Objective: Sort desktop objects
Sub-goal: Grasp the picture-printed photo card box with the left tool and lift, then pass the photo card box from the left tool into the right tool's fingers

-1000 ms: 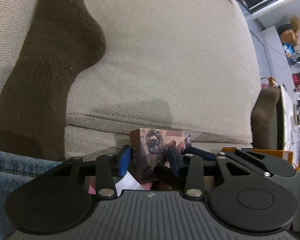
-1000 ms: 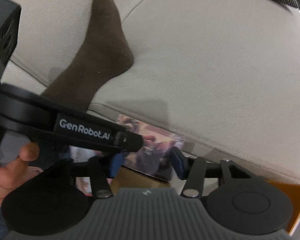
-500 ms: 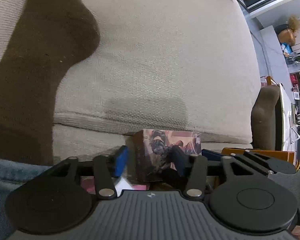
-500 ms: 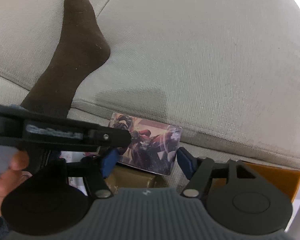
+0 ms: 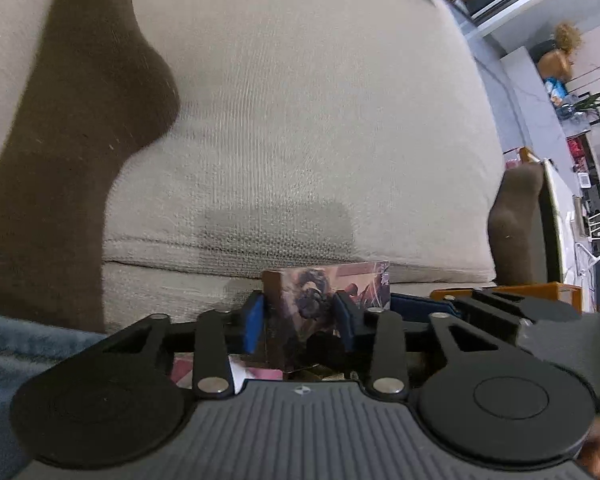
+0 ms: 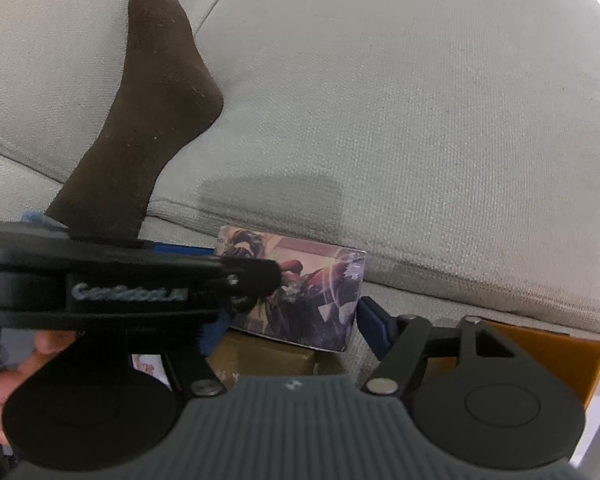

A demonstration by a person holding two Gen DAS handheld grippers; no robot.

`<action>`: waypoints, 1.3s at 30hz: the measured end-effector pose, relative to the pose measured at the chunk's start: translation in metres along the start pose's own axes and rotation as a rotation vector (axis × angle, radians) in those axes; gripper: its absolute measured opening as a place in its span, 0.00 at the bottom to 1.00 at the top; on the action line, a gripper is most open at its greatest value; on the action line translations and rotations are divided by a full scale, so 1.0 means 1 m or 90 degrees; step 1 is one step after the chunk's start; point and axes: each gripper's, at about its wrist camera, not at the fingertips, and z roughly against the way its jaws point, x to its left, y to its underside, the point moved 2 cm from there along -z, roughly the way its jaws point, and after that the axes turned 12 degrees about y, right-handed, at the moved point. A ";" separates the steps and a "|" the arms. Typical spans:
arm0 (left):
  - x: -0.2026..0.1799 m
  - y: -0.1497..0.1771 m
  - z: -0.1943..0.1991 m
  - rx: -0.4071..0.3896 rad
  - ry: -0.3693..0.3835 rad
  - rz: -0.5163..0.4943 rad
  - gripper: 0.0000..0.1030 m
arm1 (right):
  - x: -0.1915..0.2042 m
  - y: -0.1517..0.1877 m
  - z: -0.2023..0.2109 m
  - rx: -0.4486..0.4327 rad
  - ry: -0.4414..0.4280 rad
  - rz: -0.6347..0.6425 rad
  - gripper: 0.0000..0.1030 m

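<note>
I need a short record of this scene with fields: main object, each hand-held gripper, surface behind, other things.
main object: small box with printed fantasy artwork, upright
left hand-held gripper: blue pads on both sides of the box's narrow end; jaws have just been closing
right hand-held gripper: jaws wide around the box, just been opening; the visible right pad stands apart from it
surface behind: beige woven sofa cushion
other things: dark brown sock on the cushion; orange tray at right
</note>
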 end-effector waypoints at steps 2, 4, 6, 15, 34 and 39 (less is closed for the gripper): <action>0.001 0.003 0.013 -0.020 0.016 -0.007 0.39 | -0.002 -0.001 0.003 -0.007 -0.011 -0.003 0.68; -0.002 0.005 0.018 -0.032 0.028 -0.014 0.39 | -0.006 -0.001 0.007 -0.013 -0.030 -0.006 0.69; -0.005 0.008 0.023 -0.030 0.035 -0.037 0.37 | -0.007 -0.001 0.009 -0.012 -0.044 0.002 0.69; -0.017 0.020 0.035 0.006 0.007 -0.155 0.34 | 0.019 0.008 0.024 -0.073 0.000 0.187 0.70; -0.020 0.027 0.031 0.045 -0.031 -0.206 0.35 | 0.030 0.007 0.015 -0.108 0.072 0.285 0.46; -0.020 0.034 0.032 0.041 -0.045 -0.223 0.35 | 0.048 0.009 0.007 -0.127 0.129 0.342 0.39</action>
